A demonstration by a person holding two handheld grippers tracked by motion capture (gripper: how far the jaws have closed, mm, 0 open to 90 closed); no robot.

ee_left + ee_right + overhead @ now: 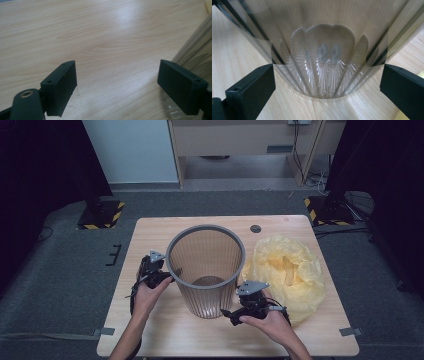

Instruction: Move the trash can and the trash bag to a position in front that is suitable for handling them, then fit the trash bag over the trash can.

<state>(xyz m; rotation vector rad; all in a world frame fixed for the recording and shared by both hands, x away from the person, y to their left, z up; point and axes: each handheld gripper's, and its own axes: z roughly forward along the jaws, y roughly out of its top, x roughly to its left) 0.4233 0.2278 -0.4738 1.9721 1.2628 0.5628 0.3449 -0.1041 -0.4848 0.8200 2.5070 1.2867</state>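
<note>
A translucent grey ribbed waste bin (210, 295) stands upright in the middle of the wooden table (150, 320). To its right lies a crumpled yellow plastic bag (290, 270). My left gripper (169, 276) is at the bin's left side, just below the rim, and is open. In the left gripper view, my left gripper (117, 67) has bare table between its jaws, and the bin's wall (197, 57) stands by the right jaw. My right gripper (230, 315) is open low at the bin's front right. In the right gripper view, the bin's base (324, 37) lies just ahead of my right gripper (327, 68), whose pads do not press on it.
Two black stands with yellow-and-black striped feet (102, 215) (325, 210) sit on the floor behind the table's far corners. A round cable hole (255, 228) is near the table's far edge. A wooden cabinet (240, 140) stands at the back.
</note>
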